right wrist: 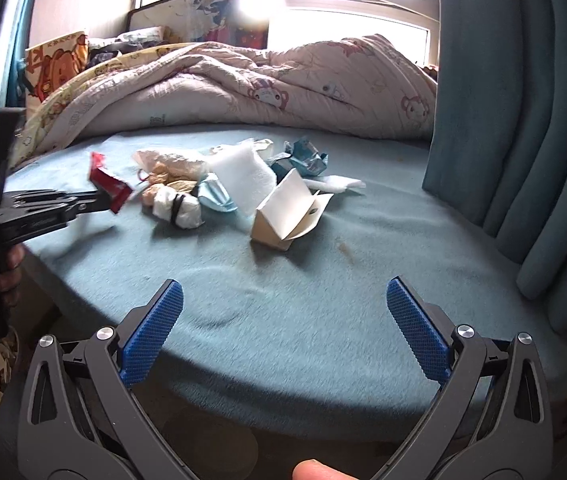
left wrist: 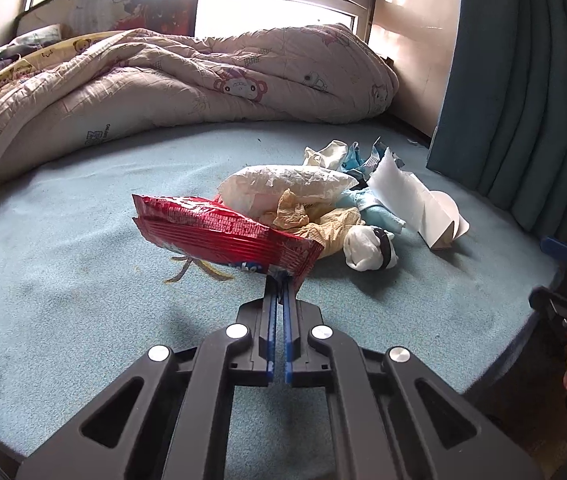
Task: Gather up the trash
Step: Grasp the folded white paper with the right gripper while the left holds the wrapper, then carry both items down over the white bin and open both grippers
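The left gripper (left wrist: 281, 280) has its blue fingers (left wrist: 270, 320) pinched together on the crimped end seam of the red snack wrapper (left wrist: 219, 232), the flat strip being the one part of a puffy foil packet thin enough to clamp, so the rest of the wrapper juts out to the left, clear of the bed sheet (left wrist: 83, 280). Seen from the right wrist, that wrapper (right wrist: 109, 186) hangs off the tip of the left tool at the left side of the pile, lifted rather than lying. The right gripper (right wrist: 283, 312) has its fingers (right wrist: 155, 328) spread wide with nothing between them, poised over the near edge of the bed, probably ready for the next piece. Beyond the wrapper the remaining trash is heaped together on the sheet: a crumpled white plastic bag (left wrist: 287, 184), tan crumpled paper (left wrist: 303, 216), a white wad with a dark band (left wrist: 367, 248), a white foam sheet (right wrist: 243, 172), a folded paper box (right wrist: 283, 216) lying open nearest the right gripper, and crushed blue packaging (right wrist: 303, 156) at the back. A rumpled quilt (left wrist: 203, 80) fills the far side, and a teal curtain (left wrist: 523, 80) hangs on the right. I see no bin in either view, so where the wrapper goes is unclear.
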`<state>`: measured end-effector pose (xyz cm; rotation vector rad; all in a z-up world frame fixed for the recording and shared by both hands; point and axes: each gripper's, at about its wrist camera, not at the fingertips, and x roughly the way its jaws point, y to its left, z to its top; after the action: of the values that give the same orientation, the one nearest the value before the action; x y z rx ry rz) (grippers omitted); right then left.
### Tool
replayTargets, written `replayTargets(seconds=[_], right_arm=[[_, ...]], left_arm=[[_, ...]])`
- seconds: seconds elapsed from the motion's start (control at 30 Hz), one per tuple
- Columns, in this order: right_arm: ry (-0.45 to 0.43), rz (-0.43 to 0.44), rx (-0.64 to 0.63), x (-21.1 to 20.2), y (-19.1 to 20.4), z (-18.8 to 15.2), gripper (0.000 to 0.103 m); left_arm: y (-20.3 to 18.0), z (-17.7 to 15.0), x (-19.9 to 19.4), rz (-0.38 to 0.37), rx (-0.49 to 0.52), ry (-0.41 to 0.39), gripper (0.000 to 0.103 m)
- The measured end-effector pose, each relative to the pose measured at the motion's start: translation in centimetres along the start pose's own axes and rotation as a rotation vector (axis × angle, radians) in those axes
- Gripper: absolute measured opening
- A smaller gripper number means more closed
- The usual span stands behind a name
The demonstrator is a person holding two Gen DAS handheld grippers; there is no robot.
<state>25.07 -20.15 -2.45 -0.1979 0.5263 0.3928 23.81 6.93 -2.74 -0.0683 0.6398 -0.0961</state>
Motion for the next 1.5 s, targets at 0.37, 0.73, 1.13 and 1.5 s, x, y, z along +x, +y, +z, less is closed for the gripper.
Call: replayTargets(seconds=[0.37,0.73,1.13,1.5], right_arm=[[0.15,0.05,0.153,9.1,-1.0,4.5,0.096],[0.171,-0.031,0.15,9.4,-1.2,4.0,0.034],[0.028,0.133,0.093,-3.2,2.2,1.3,0.034],[0.052,0.231,-0.032,-10.5,7.4,-9.3,0.034]], left_arm=[[0.1,-1.0,-3.5,-0.004,0.021,-0.037,0.001],[-0.3,-1.7,-5.1,-0.014,0.028,-0.046,0.001],[-2.9,-3.7,-10.5,-0.045,0.072,-0.07,0.001],[-5.0,-13.2,-13.1,-0.101,0.113,0.035,0.001]])
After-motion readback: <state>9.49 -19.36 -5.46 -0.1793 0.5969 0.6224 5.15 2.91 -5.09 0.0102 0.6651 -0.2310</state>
